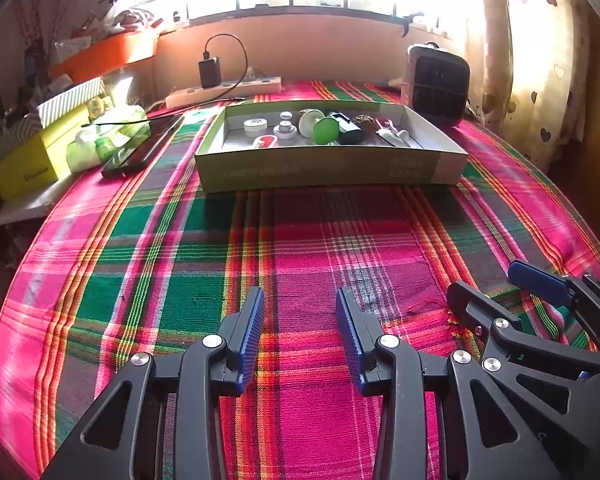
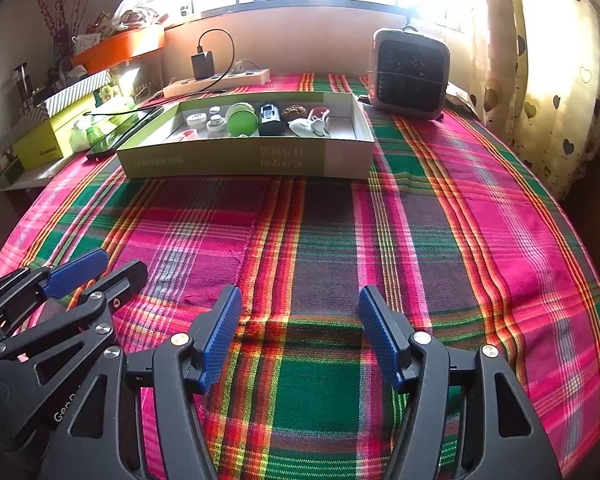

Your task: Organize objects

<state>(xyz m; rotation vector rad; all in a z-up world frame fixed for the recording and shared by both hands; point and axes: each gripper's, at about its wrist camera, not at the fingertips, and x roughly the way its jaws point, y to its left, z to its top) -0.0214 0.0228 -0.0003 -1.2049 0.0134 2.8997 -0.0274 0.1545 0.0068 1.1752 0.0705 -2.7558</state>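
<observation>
A shallow green and white cardboard box (image 1: 328,168) (image 2: 228,162) stands on the plaid cloth at the far side. It holds several small items: a green round object (image 1: 326,130) (image 2: 242,120), a black device (image 1: 346,128) (image 2: 270,120), white round pieces (image 1: 255,126) (image 2: 198,119) and a white and red item (image 1: 392,134) (image 2: 312,124). My left gripper (image 1: 300,312) is open and empty, low over the cloth, well short of the box. My right gripper (image 2: 300,312) is open and empty beside it, and also shows in the left wrist view (image 1: 488,280).
A small dark fan heater (image 1: 438,84) (image 2: 410,74) stands behind the box at the right. A power strip with charger (image 1: 224,88) (image 2: 216,80) lies behind it. A black tablet (image 1: 140,146), yellow box (image 1: 32,160) and clutter sit at the left. Curtain (image 2: 540,80) at the right.
</observation>
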